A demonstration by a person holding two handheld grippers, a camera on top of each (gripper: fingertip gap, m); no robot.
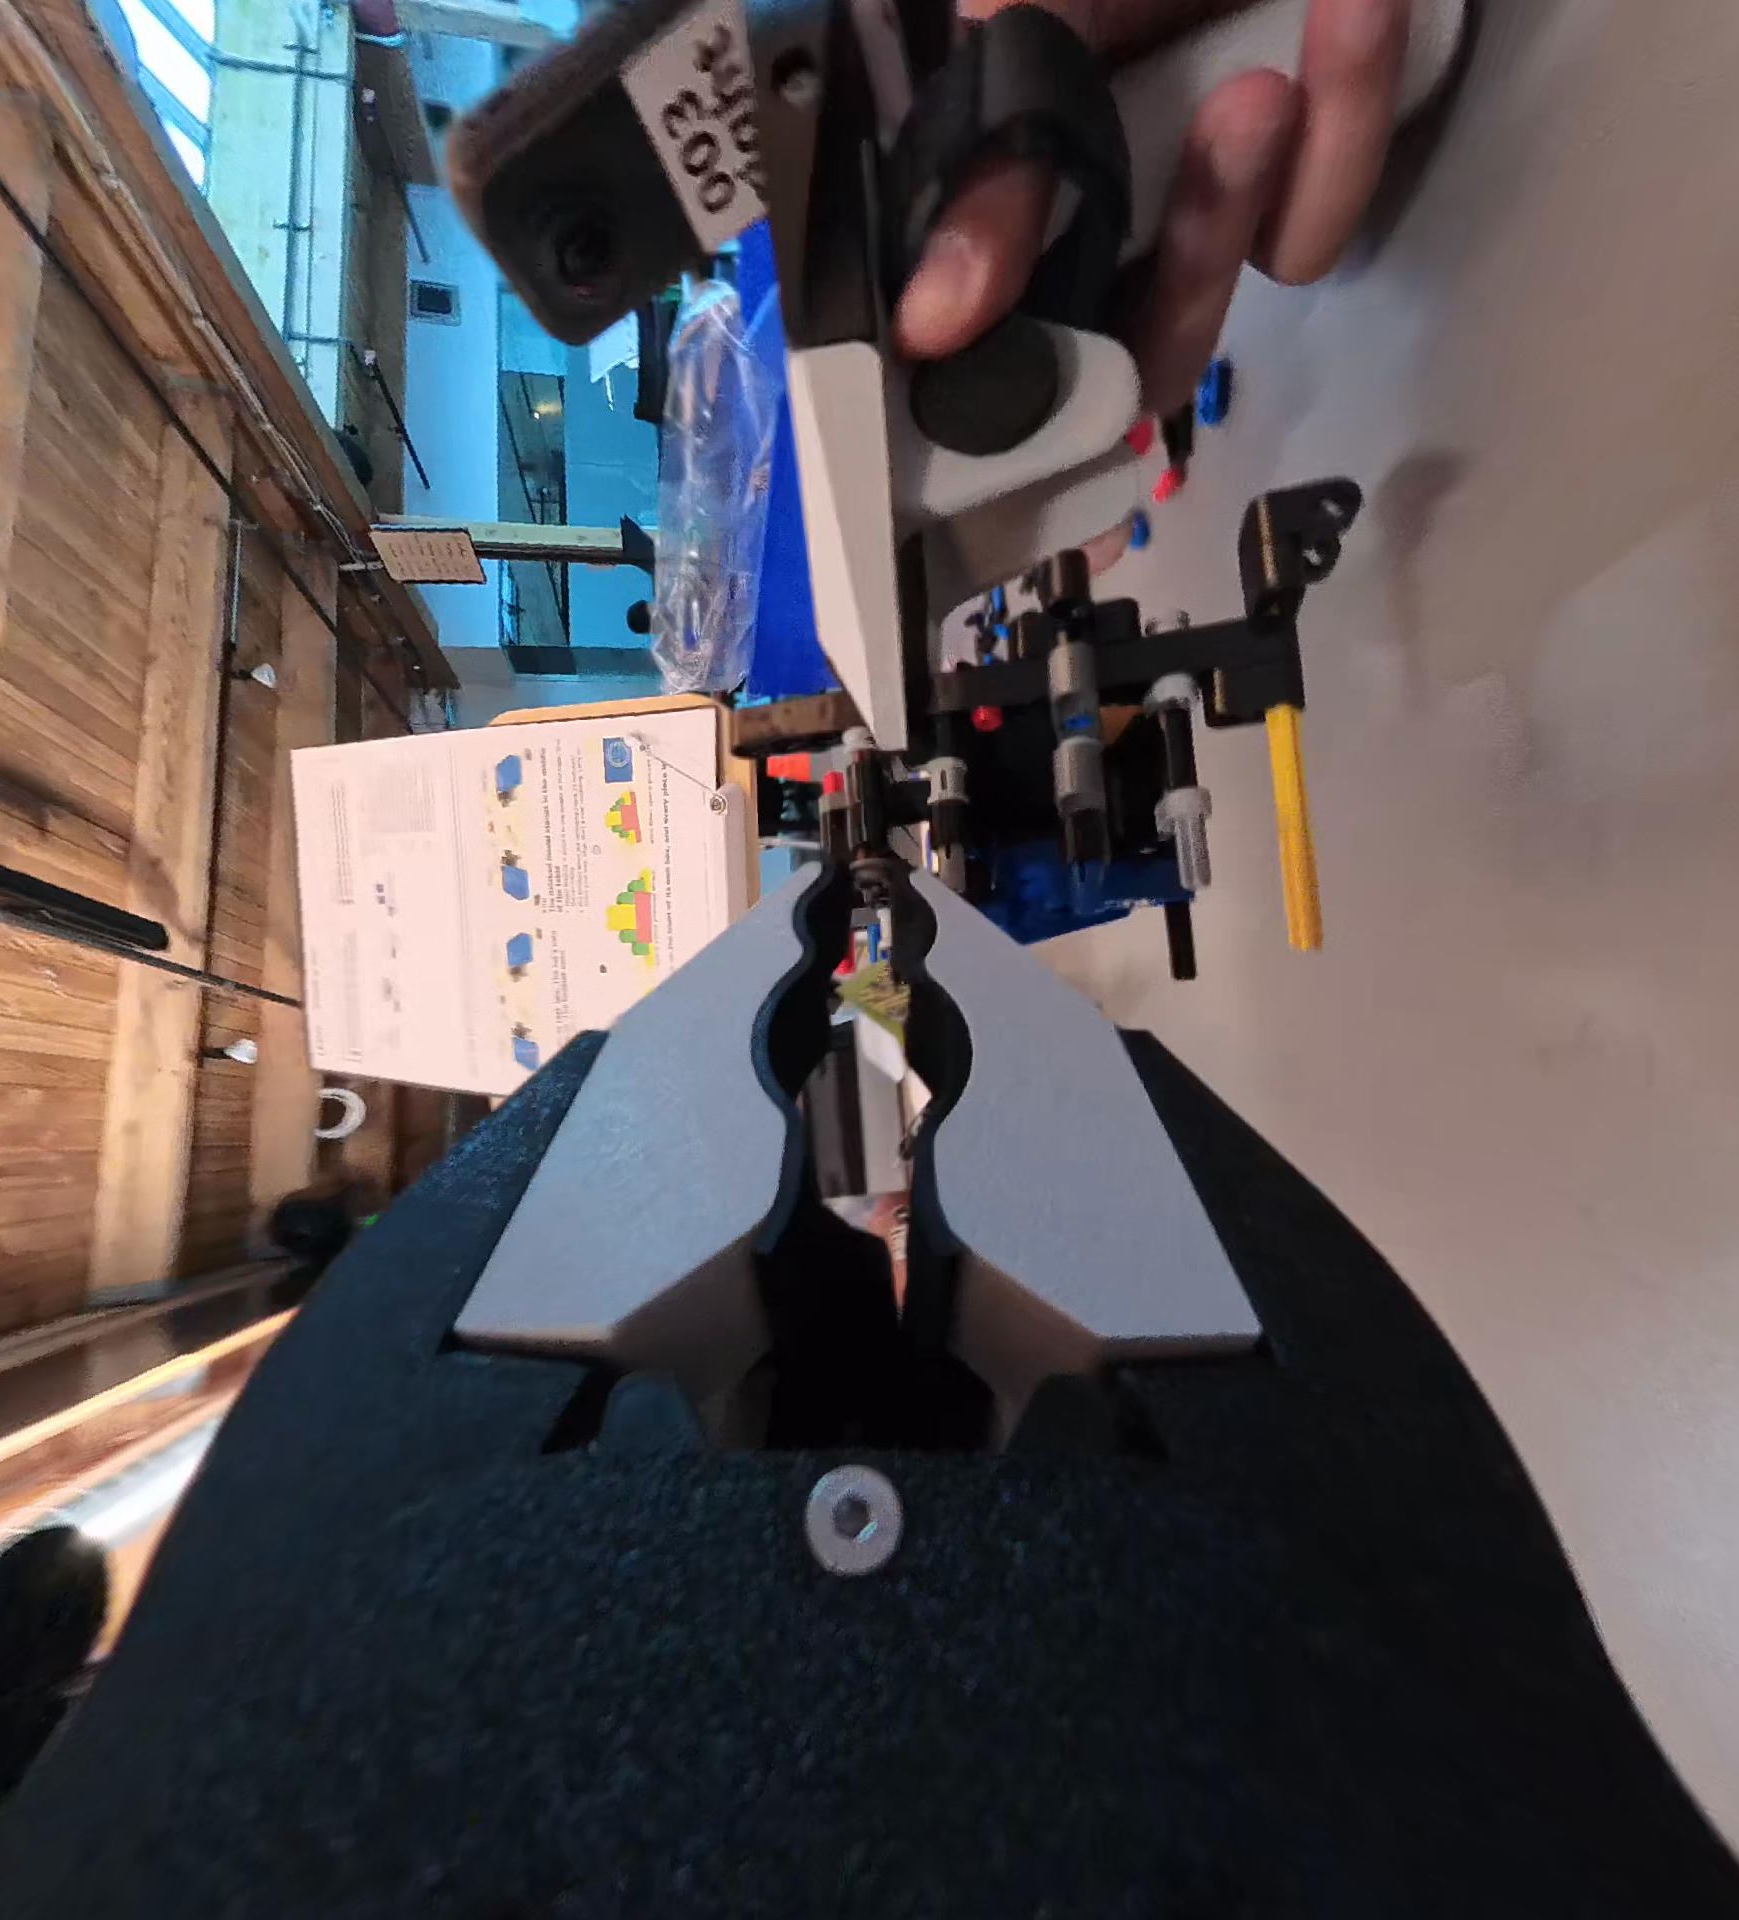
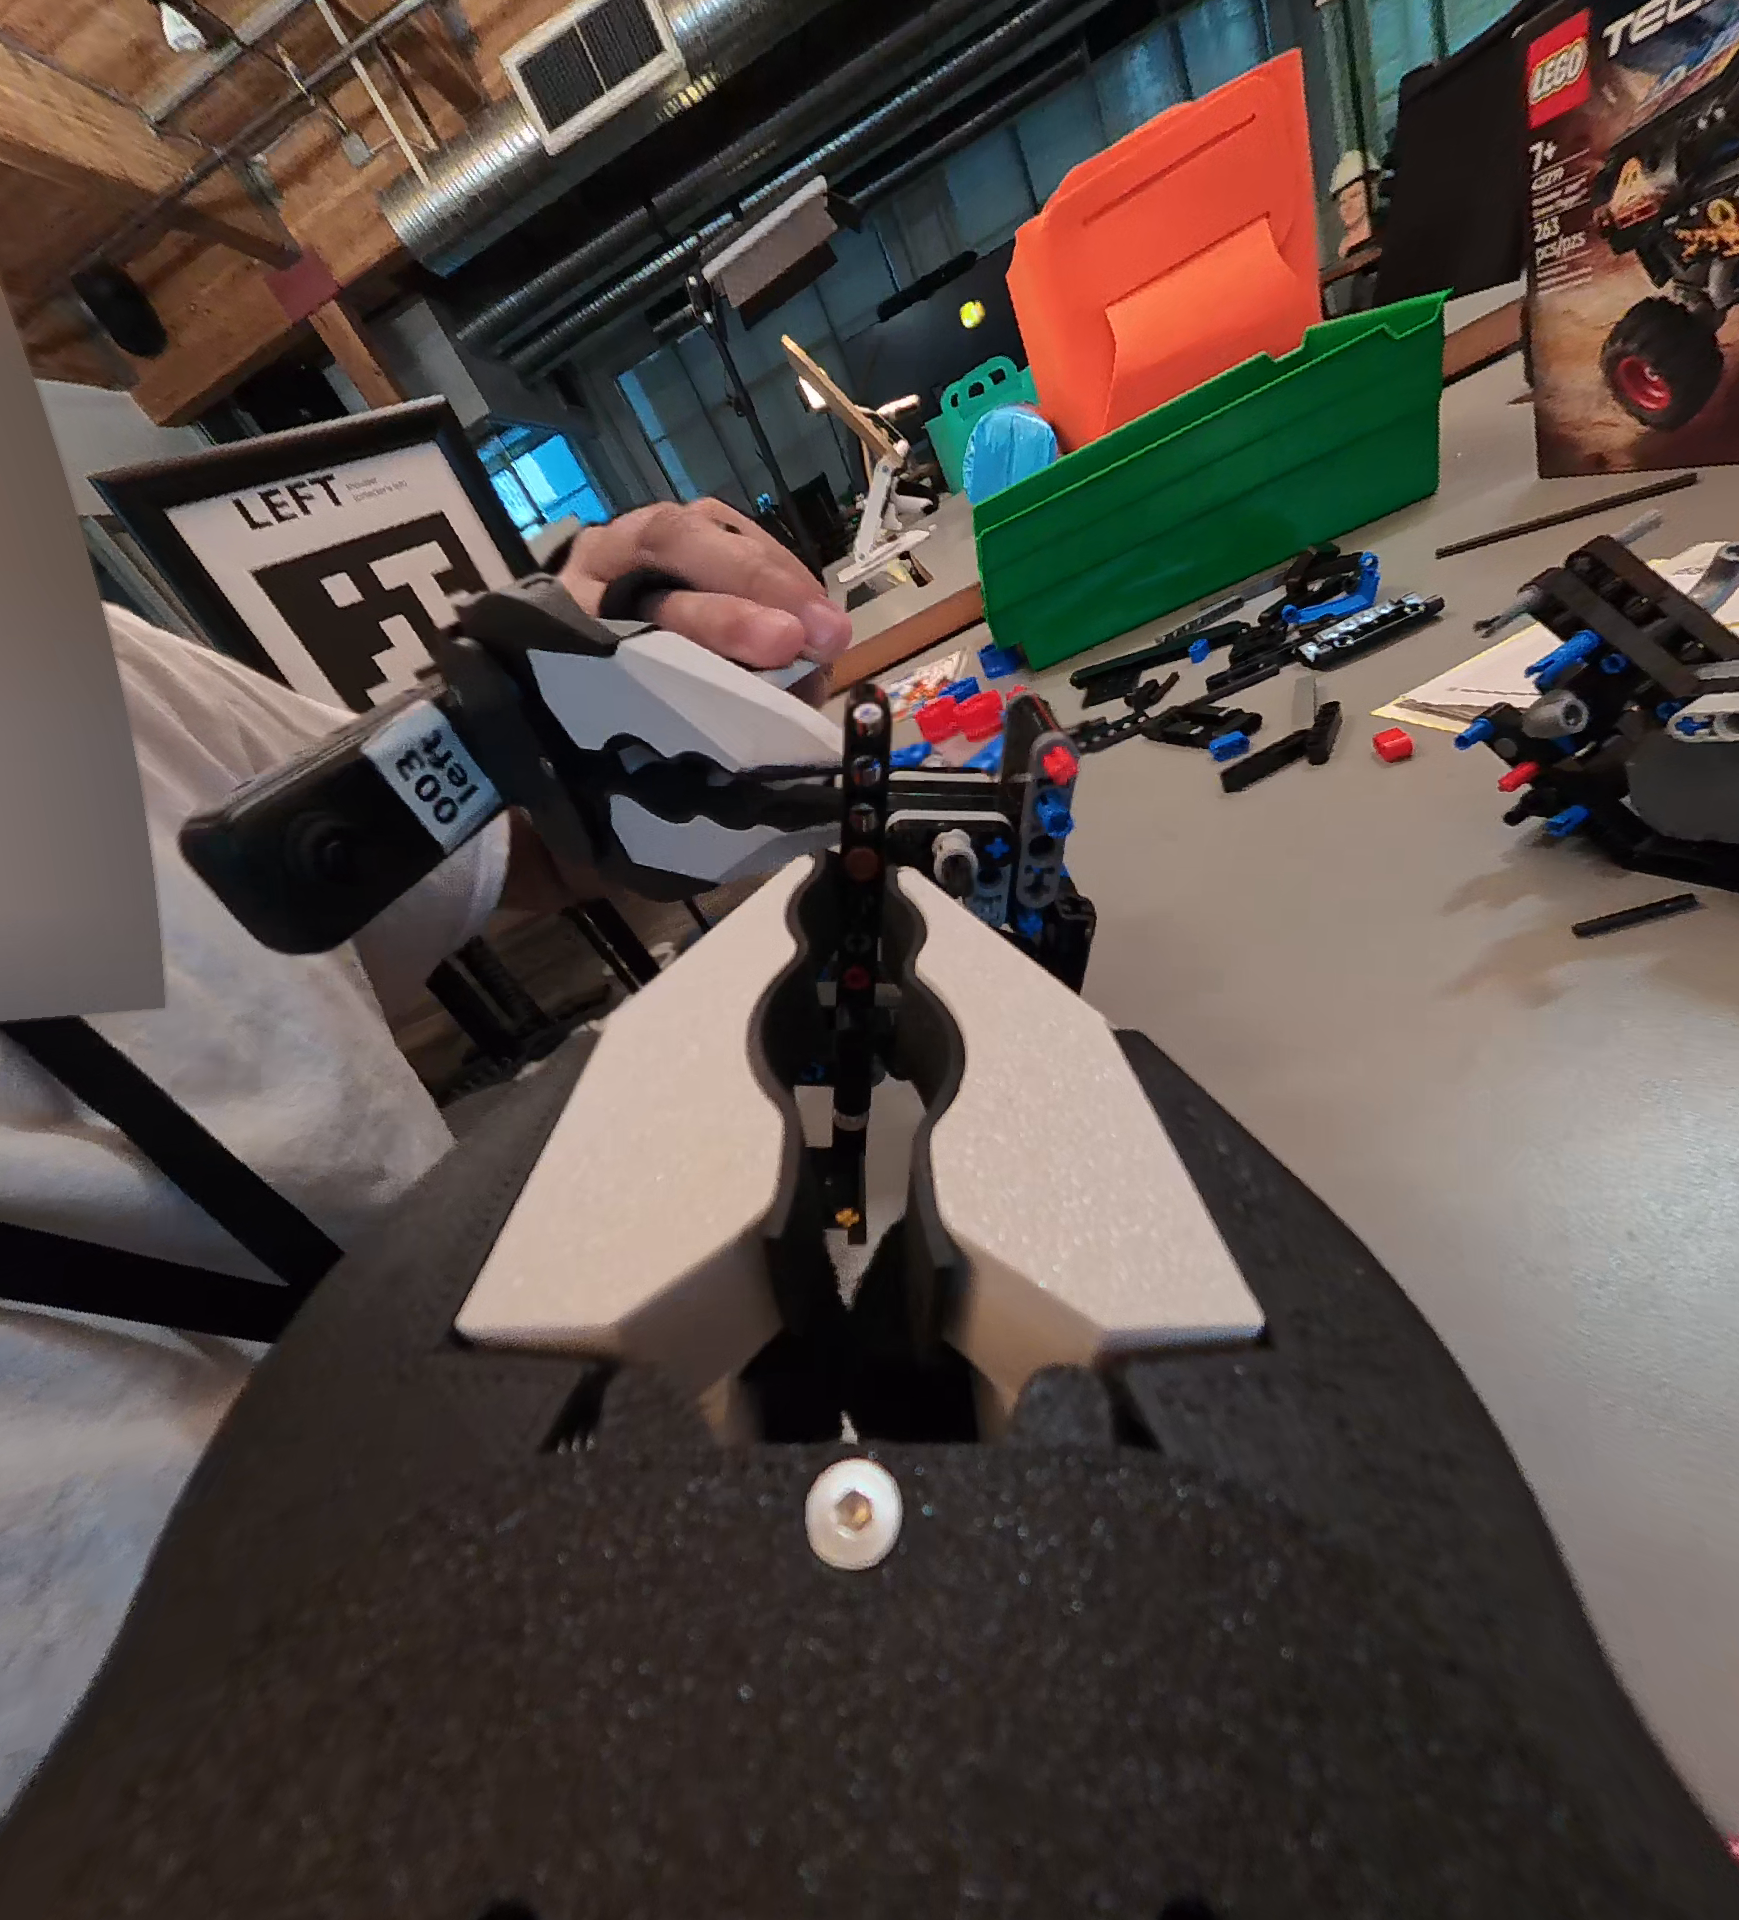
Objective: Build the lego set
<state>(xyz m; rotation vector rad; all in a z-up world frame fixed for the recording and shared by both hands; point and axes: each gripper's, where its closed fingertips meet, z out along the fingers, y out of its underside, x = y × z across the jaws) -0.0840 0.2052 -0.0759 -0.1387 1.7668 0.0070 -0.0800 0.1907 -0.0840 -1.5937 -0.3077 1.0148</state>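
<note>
My right gripper (image 2: 852, 883) fingers clamp black studded plastic lego beam (image 2: 863, 790), upright above grey bench (image 2: 1364, 1143). My left gripper (image 1: 870, 883) fingers pinch small black pin on black-blue lego subassembly (image 1: 1083, 748). Step: joining. Next: align, press squarely.

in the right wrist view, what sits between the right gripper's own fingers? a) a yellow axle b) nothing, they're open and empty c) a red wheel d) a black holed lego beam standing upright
d: the black holed beam stands upright in the gap of the right gripper, its fingers closed on the sub-assembly that the beam belongs to, while the left gripper pinches the same sub-assembly from the side.
</note>
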